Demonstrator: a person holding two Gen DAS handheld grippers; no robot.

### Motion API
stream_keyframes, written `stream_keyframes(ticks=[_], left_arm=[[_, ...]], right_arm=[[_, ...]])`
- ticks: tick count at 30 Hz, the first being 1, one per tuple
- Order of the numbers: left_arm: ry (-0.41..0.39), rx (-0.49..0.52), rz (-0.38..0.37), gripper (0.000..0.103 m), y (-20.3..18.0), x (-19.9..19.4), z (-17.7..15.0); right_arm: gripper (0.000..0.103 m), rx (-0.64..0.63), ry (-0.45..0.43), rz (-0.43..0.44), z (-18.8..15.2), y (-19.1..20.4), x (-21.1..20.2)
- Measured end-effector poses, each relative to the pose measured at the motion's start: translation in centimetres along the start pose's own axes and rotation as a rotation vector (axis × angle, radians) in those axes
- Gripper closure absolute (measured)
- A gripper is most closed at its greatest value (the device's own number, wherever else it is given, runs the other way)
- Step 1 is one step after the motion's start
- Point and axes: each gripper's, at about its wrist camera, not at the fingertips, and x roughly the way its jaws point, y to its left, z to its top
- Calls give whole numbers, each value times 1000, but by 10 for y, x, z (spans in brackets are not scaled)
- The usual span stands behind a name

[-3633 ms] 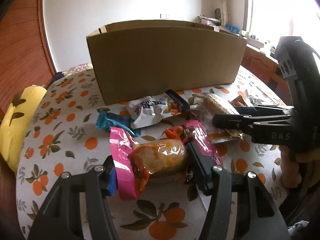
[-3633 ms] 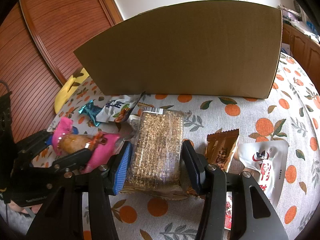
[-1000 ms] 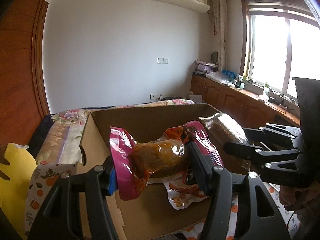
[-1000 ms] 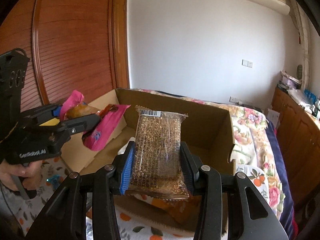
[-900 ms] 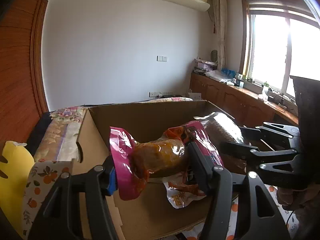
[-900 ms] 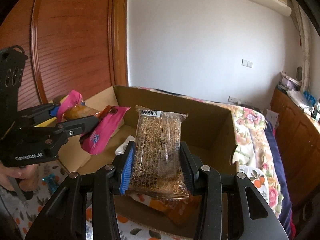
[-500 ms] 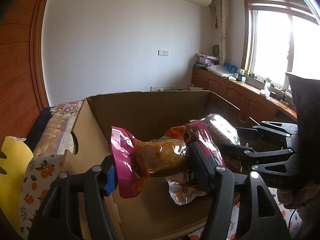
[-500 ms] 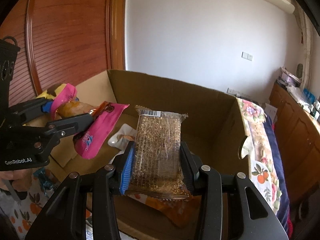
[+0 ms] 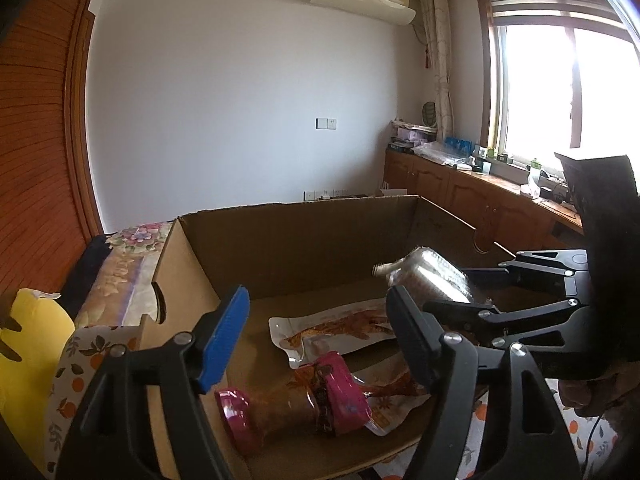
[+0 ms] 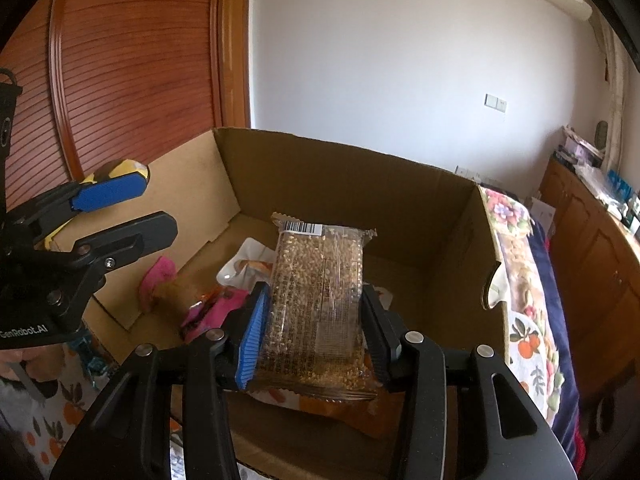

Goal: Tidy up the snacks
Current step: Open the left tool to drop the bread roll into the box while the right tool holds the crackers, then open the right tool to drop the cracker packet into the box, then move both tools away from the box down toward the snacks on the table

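Observation:
An open cardboard box [image 9: 300,240] stands in front of both grippers. My left gripper [image 9: 318,312] hovers over its near left corner; its jaws are opening and nothing is between them. Below it, the pink-wrapped snack [image 9: 296,404] lies on the box floor. In the right wrist view the left gripper [image 10: 136,210] shows at the left, with the pink snack [image 10: 164,284] beneath it. My right gripper [image 10: 316,320] holds a clear packet of grain bar [image 10: 316,280] upright above the box. Its jaws are easing open, and the pads still touch the packet's sides. In the left wrist view the same packet [image 9: 428,276] shows at the right.
A white pouch with a red print [image 9: 340,328] and an orange pouch [image 10: 340,404] lie inside the box. A yellow cushion [image 9: 28,344] sits left of the orange-patterned tablecloth [image 9: 76,360]. A teal wrapper [image 10: 88,356] lies on the table. A hand [image 9: 580,396] grips the right gripper's handle.
The pink snack has left the left gripper and dropped to the box floor; that gripper's jaws stand wider. The right gripper has sunk slightly toward the box, still holding the grain bar packet.

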Motion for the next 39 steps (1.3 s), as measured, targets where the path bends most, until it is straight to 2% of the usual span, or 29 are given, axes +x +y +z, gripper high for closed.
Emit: stream_keyframes(ticks=[6, 21, 26, 32, 39], left_arm=[[-18, -3, 10, 31, 3, -2, -1], [-28, 3, 19, 30, 2, -3, -6], [-50, -3, 10, 30, 0, -10, -4], [-64, 12, 1, 30, -11, -30, 1], [-48, 31, -5, 30, -25, -63, -8]], right_arm=[[52, -3, -7, -19, 0, 1, -1], [50, 0, -32, -13, -5, 4, -10], [50, 26, -72, -8, -7, 2, -33], [50, 56, -109, -45, -17, -1, -78], [49, 92, -89, -101, -47, -3, -121]])
